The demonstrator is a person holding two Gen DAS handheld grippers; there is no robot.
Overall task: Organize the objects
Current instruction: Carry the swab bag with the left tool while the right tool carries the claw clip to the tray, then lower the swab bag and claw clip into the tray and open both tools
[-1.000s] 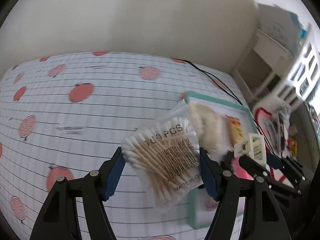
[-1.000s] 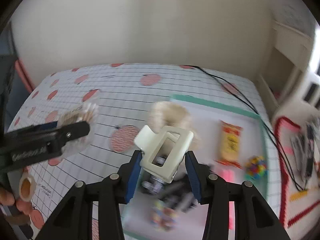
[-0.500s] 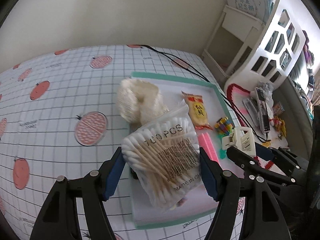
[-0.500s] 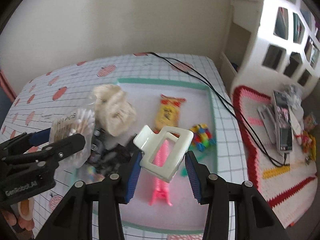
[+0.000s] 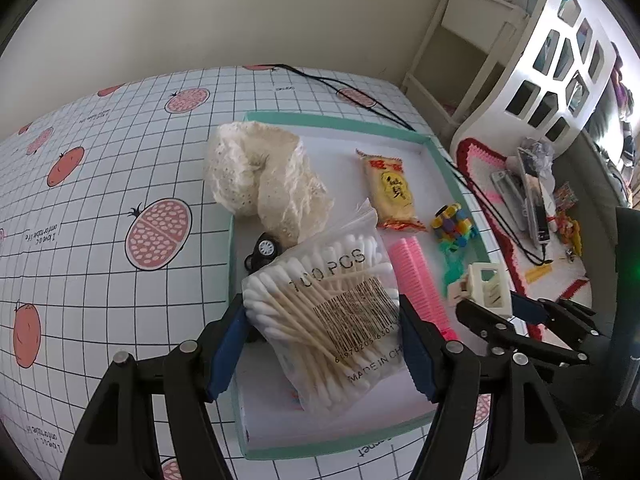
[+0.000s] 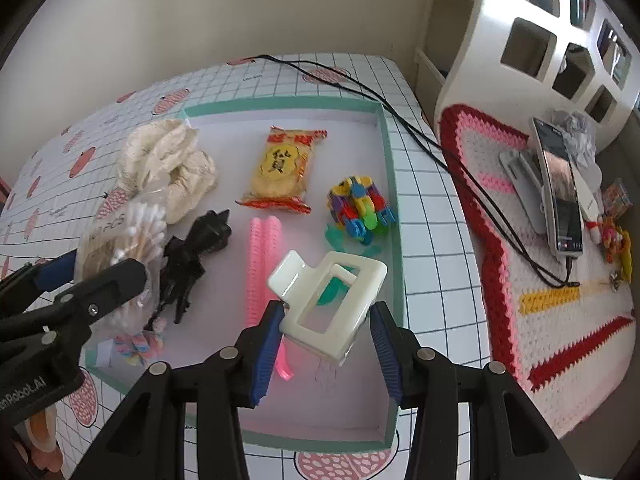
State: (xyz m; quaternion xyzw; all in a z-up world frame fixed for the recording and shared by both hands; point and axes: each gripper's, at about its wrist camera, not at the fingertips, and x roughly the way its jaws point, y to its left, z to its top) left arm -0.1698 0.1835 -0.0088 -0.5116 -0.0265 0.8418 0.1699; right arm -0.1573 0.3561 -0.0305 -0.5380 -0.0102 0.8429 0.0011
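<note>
You hold the cotton-swab bag [image 5: 328, 312] in your left claw [image 5: 322, 344] and the cream hair clip [image 6: 328, 304] in your right claw [image 6: 326, 354] above the teal-rimmed tray [image 6: 390, 184]; next, lower both onto bare tray floor and let go.

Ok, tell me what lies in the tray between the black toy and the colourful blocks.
The pink comb, lying lengthwise between toy and blocks; right wrist view.

A phone [image 6: 558, 196] lies on a crocheted mat [image 6: 532, 280] beside a white shelf [image 6: 536, 36].
</note>
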